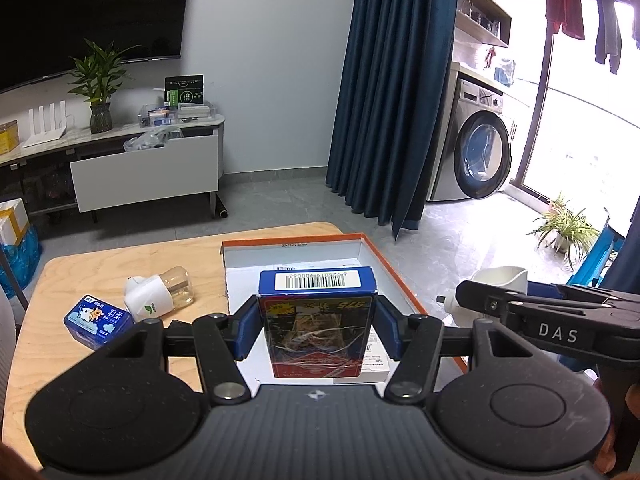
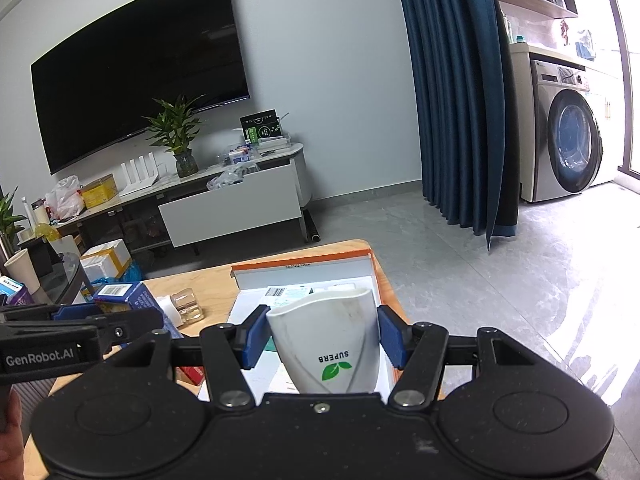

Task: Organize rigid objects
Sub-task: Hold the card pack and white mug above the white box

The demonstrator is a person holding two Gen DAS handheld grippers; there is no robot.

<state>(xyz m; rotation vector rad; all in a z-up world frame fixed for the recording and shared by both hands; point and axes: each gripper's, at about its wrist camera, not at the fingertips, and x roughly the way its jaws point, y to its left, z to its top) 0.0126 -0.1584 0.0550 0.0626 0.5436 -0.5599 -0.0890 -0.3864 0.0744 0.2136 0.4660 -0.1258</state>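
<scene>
My left gripper (image 1: 316, 330) is shut on a blue and red card box (image 1: 317, 320) with a barcode on top, held above the open orange-rimmed white box (image 1: 372, 254) on the wooden table (image 1: 100, 268). My right gripper (image 2: 320, 340) is shut on a white SUPERB plastic device (image 2: 328, 340), also over the orange-rimmed box (image 2: 304, 262). The right gripper with the white device (image 1: 500, 278) shows at the right of the left wrist view. The left gripper and card box (image 2: 124, 294) show at the left of the right wrist view.
On the table left of the box lie a white plug-in device with a clear bottle (image 1: 160, 292) and a blue tissue pack (image 1: 98, 322). Papers lie inside the box. Beyond are a TV stand (image 1: 144, 168), blue curtain (image 1: 392, 92) and washing machine (image 1: 480, 152).
</scene>
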